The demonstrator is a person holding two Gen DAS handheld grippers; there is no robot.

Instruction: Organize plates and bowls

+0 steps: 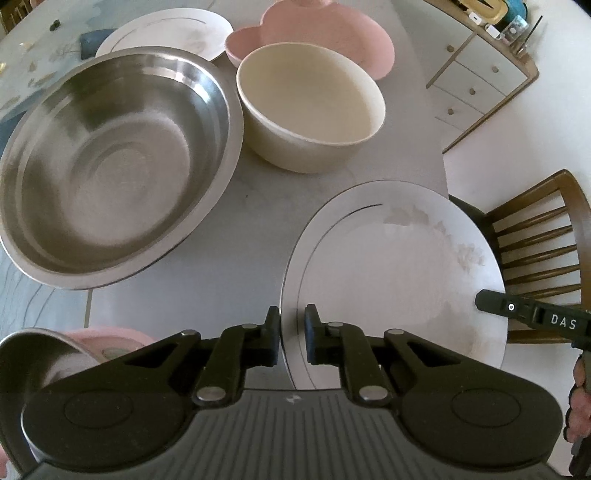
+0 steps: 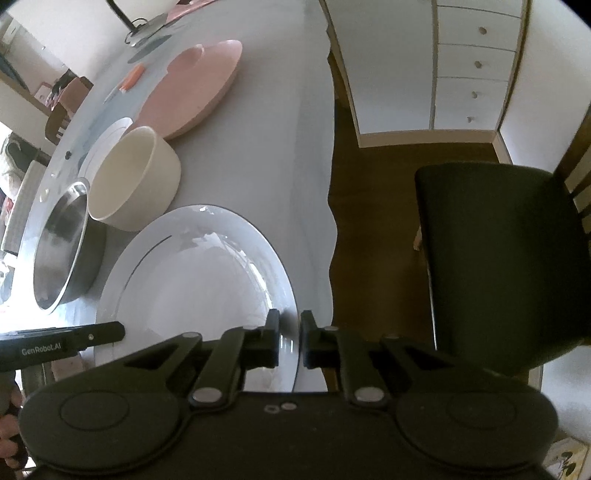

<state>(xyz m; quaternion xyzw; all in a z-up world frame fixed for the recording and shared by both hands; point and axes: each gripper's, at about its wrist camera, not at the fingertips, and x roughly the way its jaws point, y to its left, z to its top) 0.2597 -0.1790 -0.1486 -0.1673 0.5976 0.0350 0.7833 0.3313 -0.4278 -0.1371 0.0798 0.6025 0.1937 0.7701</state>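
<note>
On grey table (image 1: 236, 221), white plate (image 1: 399, 266)

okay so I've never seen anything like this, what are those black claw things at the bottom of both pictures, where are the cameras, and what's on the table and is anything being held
Those black claws are hand-held grippers, one in each of a person's hands; there is no robot arm. Each picture comes from a wide-angle camera mounted on one gripper, looking along its two fingers.

In the left wrist view, the left gripper is closed on the near rim of a white plate. In the right wrist view, the right gripper pinches the same plate's opposite rim, so both hold it together.

On the grey table also stand a steel bowl, a cream bowl, pink dishes and a second white plate further back. A wooden chair stands beside the table.
</note>
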